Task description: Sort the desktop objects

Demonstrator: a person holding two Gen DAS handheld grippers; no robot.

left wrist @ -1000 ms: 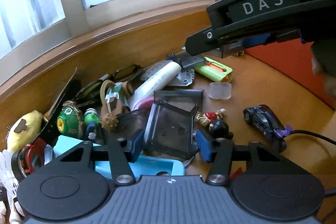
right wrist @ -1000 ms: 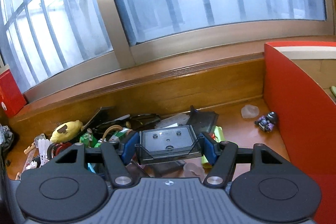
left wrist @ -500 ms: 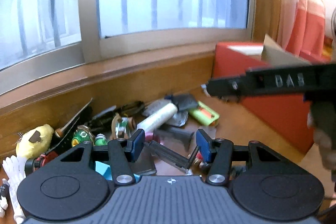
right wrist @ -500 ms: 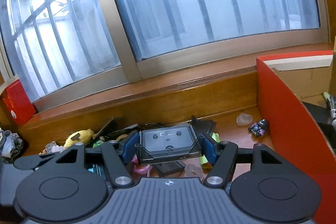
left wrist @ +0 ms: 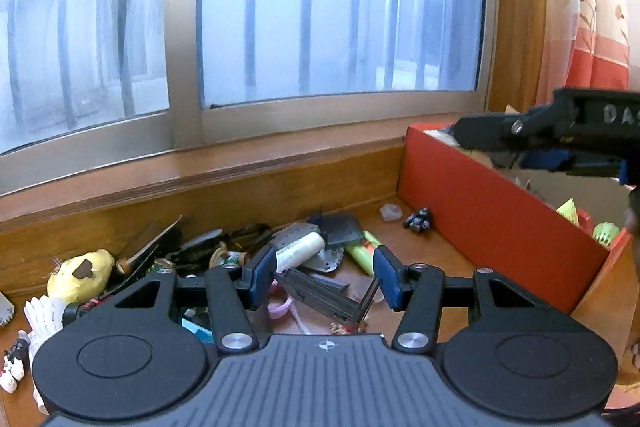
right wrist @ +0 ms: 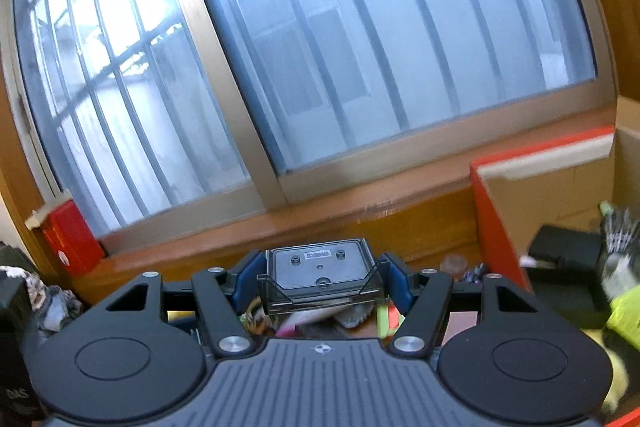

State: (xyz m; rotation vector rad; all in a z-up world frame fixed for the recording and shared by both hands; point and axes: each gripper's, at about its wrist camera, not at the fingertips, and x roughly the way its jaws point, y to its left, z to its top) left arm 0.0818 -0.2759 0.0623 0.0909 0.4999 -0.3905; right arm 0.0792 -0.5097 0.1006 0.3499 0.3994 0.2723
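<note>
From the left wrist, our left tool hangs wide and holds nothing above the desk. A heap is left there: a yellow plush, a white roll, a dark tray, a small toy car. The red box already holds a few things.

From the right wrist, our right tool grips a smoky plastic case beside the red box's rim, not yet inside. Much sorting is left.

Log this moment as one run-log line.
left gripper: open, above clutter | right gripper: shut on smoky plastic case, near red box | case not yet released
</note>
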